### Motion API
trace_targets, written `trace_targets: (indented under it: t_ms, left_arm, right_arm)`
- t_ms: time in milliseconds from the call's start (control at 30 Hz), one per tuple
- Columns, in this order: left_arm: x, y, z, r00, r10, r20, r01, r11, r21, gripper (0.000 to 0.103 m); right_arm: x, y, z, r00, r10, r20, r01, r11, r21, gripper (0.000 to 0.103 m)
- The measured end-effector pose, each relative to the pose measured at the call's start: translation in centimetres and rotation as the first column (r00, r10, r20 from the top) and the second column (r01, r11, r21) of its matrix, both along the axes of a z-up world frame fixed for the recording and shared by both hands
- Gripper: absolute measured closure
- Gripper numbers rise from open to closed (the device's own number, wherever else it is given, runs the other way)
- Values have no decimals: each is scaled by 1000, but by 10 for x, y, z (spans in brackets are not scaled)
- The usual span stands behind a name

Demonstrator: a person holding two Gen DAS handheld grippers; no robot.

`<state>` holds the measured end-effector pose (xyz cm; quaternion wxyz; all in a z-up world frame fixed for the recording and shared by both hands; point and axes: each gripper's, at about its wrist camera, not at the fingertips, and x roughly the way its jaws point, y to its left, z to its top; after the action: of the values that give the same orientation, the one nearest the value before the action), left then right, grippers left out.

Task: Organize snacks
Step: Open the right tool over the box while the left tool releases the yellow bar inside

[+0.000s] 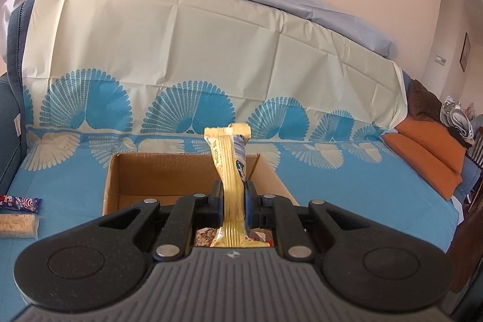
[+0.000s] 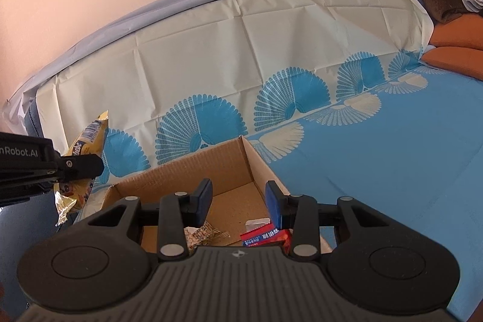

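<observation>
My left gripper [image 1: 234,201] is shut on a yellow snack bar [image 1: 231,171] and holds it upright above the near edge of an open cardboard box [image 1: 193,171]. The bar and left gripper also show at the left of the right wrist view [image 2: 87,141]. My right gripper [image 2: 238,201] is open and empty, above the same box [image 2: 229,165]. Inside the box lie a red and blue packet [image 2: 265,236] and a clear packet of nutty snack [image 2: 202,234]. A purple wrapped snack [image 1: 19,202] and a pale cracker pack [image 1: 18,225] lie on the cloth at far left.
The box stands on a sofa covered with a blue and cream fan-patterned cloth [image 1: 362,192]. Orange cushions [image 1: 428,153] and a heap of clothes lie at the right end. The sofa back rises behind the box.
</observation>
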<state>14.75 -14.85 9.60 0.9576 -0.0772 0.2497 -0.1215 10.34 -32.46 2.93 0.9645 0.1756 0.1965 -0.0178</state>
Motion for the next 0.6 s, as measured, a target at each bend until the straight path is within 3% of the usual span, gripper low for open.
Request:
trace_targets:
  t_ms: [100, 133, 267, 367, 433, 500, 600]
  left_arm:
    - [1, 2, -1, 1000, -7, -15, 7, 1000, 9, 49]
    - [-2, 4, -2, 1000, 1, -4, -1, 1000, 14, 49]
    - [-28, 28, -14, 996, 50, 77, -52, 998, 29, 49]
    - [-56, 62, -31, 985, 105, 137, -109, 994, 21, 61]
    - [-72, 93, -43, 980, 155, 126, -155, 988, -11, 79]
    - [-84, 128, -57, 971, 221, 88, -215, 974, -67, 85]
    - [-92, 175, -77, 939, 345, 8, -342, 933, -114, 86]
  right_arm:
    - [1, 2, -2, 1000, 9, -20, -9, 1000, -6, 50]
    - [1, 3, -3, 1000, 9, -26, -9, 1000, -9, 45]
    - [0, 8, -4, 999, 16, -33, -17, 999, -29, 40]
    - [-1, 15, -4, 999, 36, -39, -38, 998, -48, 40]
    - [-3, 21, -3, 998, 58, -35, -60, 996, -59, 40]
    - [-6, 30, -1, 995, 95, -23, -96, 993, -66, 41]
    - [-11, 47, 4, 981, 191, 10, -190, 980, -59, 61]
